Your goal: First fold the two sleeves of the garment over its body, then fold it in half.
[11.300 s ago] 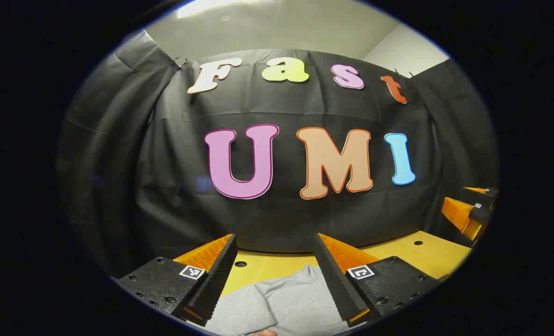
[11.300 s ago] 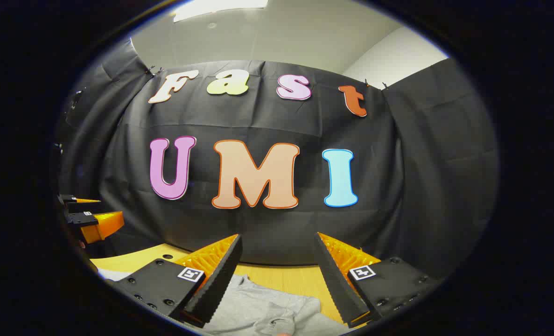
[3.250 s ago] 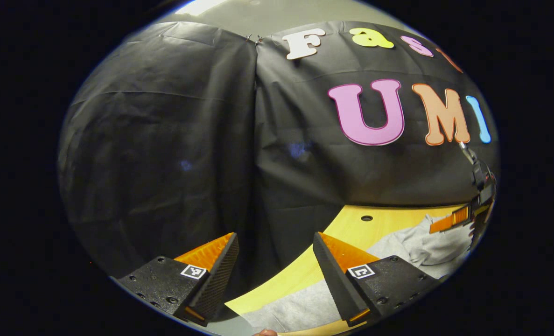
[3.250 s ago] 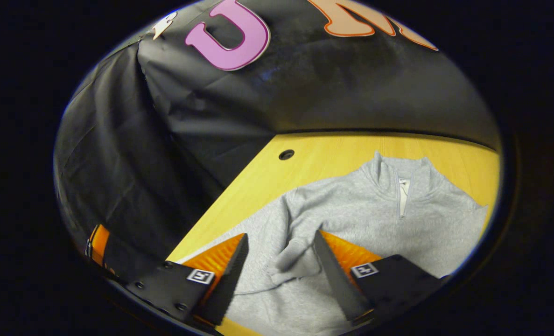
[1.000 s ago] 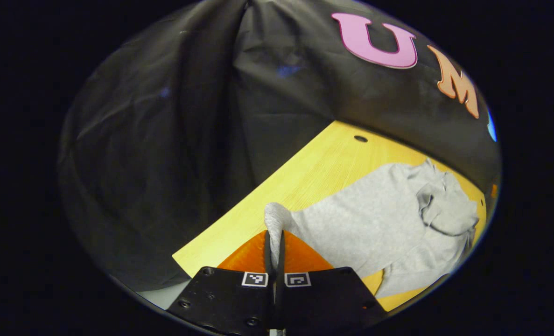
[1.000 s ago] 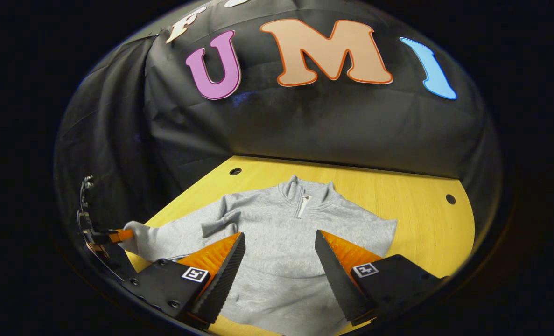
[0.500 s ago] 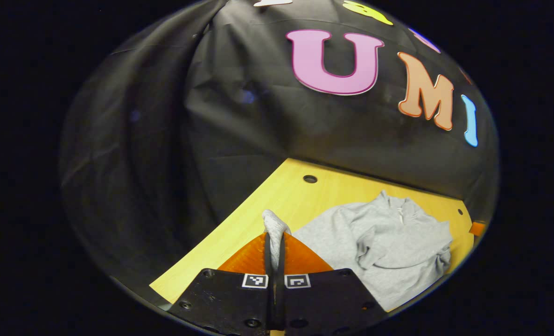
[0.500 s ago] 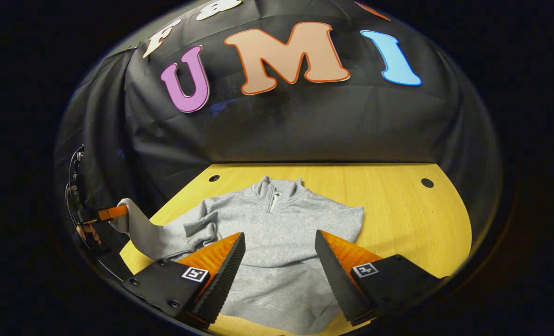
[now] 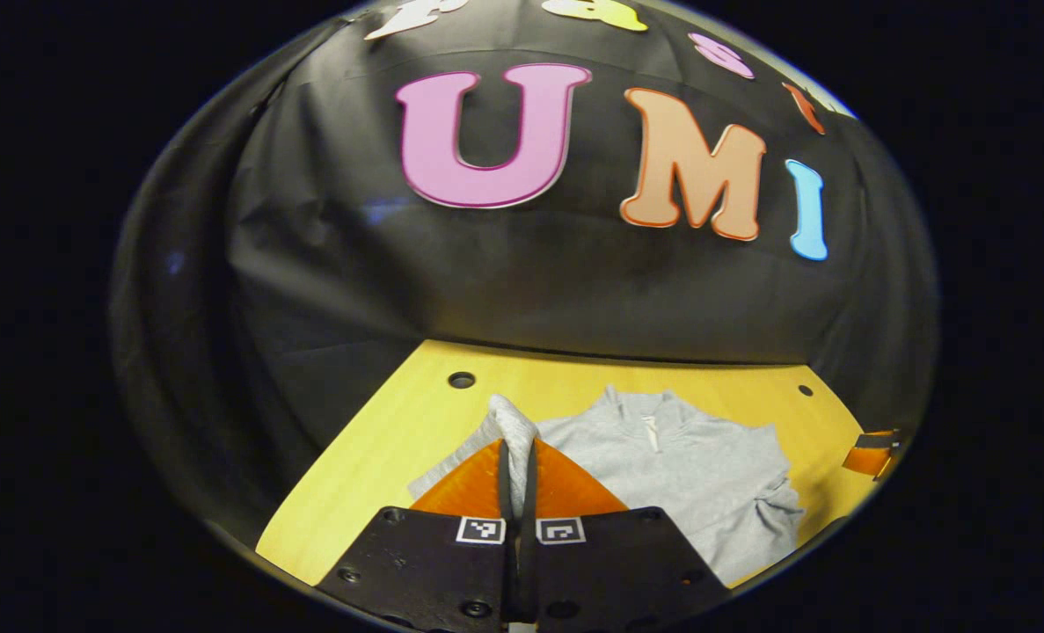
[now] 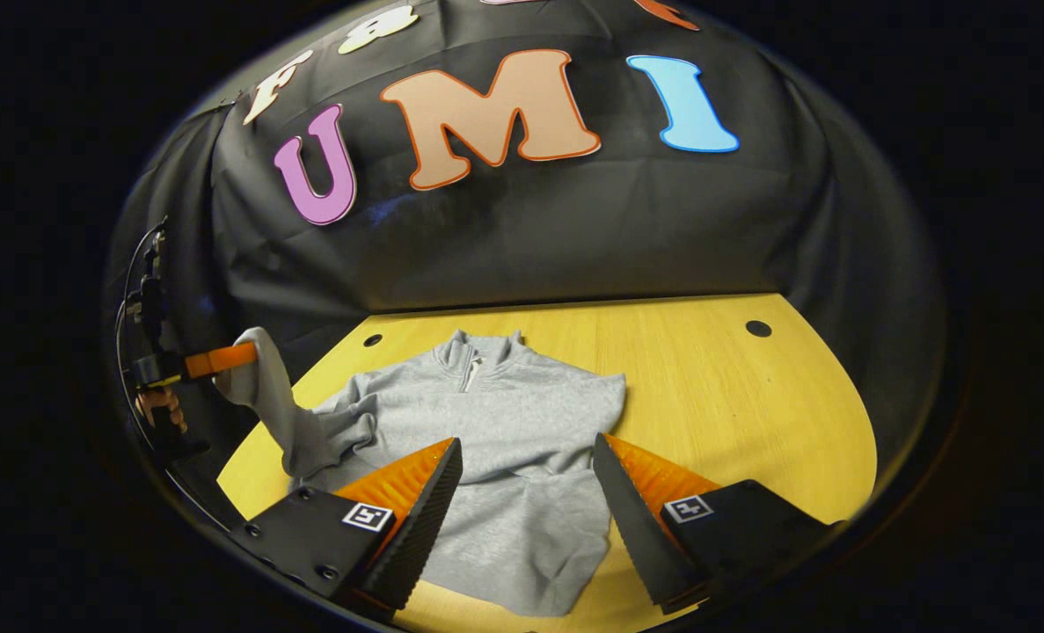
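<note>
On the yellow wooden table, grey zip-neck sweatshirt; left gripper pinches its lifted sleeve cuff, hem hidden; right gripper gapes wide, empty.

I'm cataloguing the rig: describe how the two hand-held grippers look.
Both match. The left hand-held gripper and the right hand-held gripper have wedge-shaped orange fingers faced with ribbed black pads, on black bolted blocks with small square black-and-white markers.
</note>
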Demonstrator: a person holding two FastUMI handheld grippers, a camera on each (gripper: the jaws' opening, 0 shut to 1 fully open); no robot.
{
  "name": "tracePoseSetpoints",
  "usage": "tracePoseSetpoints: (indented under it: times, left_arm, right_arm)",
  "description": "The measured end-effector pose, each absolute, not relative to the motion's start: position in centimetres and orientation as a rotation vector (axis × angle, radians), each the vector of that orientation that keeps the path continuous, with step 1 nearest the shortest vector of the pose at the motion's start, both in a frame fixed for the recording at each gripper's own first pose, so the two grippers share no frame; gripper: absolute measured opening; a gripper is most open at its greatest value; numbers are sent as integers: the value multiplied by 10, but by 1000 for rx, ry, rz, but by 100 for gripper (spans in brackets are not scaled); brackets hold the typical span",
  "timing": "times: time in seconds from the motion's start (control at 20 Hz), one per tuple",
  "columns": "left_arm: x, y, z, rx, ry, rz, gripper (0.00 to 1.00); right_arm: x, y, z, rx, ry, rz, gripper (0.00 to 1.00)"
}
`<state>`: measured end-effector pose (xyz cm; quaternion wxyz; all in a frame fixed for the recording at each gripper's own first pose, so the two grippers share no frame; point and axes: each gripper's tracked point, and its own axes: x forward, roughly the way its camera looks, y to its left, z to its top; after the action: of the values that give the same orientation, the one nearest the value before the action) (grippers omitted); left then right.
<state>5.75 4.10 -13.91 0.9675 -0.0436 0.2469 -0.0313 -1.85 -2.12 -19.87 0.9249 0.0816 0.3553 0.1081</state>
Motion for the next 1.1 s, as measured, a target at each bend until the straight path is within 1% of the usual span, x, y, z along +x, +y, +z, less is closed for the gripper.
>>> tracePoseSetpoints:
  times: [0.25,0.6,0.9,1.1]
  left_arm:
    - [75,-36,-133,-59,488,-204,0]
    - [84,-145,-143,-38,498,-387,0]
    - [87,-208,-173,-28,559,-457,0]
    - [88,-239,-208,3,618,-480,0]
  right_arm:
    - [-31,-57,-198,180,735,165,96]
    - [-45,-101,-198,188,742,96,96]
    - [-69,-125,-209,178,772,62,96]
    - [-78,-140,-214,198,776,30,96]
